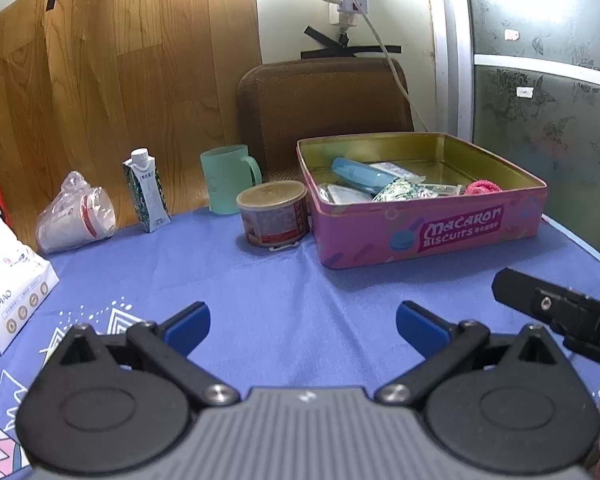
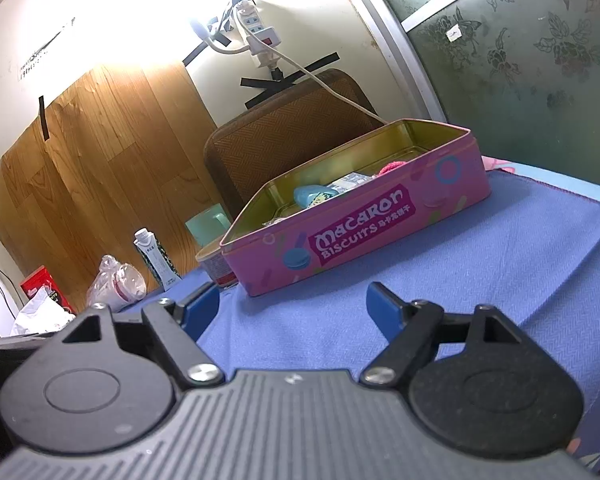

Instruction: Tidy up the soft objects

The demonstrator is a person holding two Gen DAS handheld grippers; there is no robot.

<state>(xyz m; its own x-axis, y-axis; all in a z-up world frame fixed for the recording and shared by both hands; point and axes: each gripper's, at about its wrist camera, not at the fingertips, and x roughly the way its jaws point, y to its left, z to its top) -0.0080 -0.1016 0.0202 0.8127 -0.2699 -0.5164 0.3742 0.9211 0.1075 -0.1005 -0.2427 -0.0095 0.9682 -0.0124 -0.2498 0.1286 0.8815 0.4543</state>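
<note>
A pink "Macaron Biscuits" tin (image 1: 432, 232) stands open on the blue tablecloth. Inside lie a blue tube-like item (image 1: 360, 174), small packets (image 1: 400, 190) and a pink fuzzy hair tie (image 1: 483, 187). The tin also shows in the right wrist view (image 2: 360, 228). My left gripper (image 1: 302, 326) is open and empty, low over the cloth in front of the tin. My right gripper (image 2: 294, 310) is open and empty, near the tin's front wall. Part of the right gripper (image 1: 560, 312) shows at the right of the left wrist view.
Left of the tin stand a sealed round can (image 1: 272, 214), a green mug (image 1: 228, 178), a small carton (image 1: 146, 194), bagged paper cups (image 1: 76, 216) and a white tissue pack (image 1: 8, 288). A brown chair back (image 1: 324, 112) and wood panel stand behind.
</note>
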